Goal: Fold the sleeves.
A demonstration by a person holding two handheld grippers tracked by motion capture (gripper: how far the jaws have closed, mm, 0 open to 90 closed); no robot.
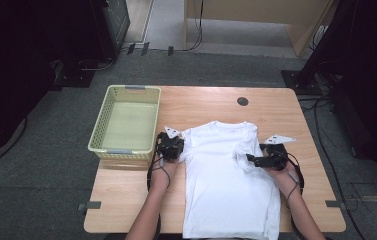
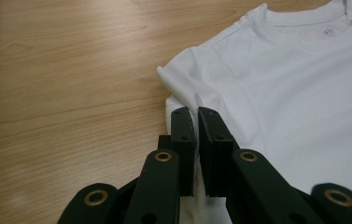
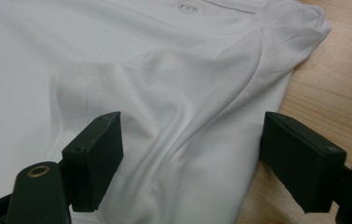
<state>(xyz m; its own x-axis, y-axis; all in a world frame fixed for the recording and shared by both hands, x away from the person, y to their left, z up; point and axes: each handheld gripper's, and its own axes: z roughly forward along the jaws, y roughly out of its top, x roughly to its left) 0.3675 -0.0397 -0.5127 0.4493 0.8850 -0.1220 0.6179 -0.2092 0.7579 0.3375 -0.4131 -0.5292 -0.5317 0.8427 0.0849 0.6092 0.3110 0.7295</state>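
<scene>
A: Shirt (image 1: 228,175) position?
B: Flat on the table (image 1: 126,195), right of the basket (image 1: 126,122).
A: Grippers?
B: Left gripper (image 2: 195,114) is pinched on the shirt's edge. Right gripper (image 3: 190,154) stands wide over a folded sleeve (image 3: 178,93), gripping nothing.

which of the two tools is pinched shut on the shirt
The left tool: its jaws are closed on the edge of the white t-shirt at the sleeve nearest the basket. The right tool stands wide open over the other sleeve.

Left tool (image 2: 196,122) pinched closed; right tool (image 3: 192,154) wide apart.
</scene>
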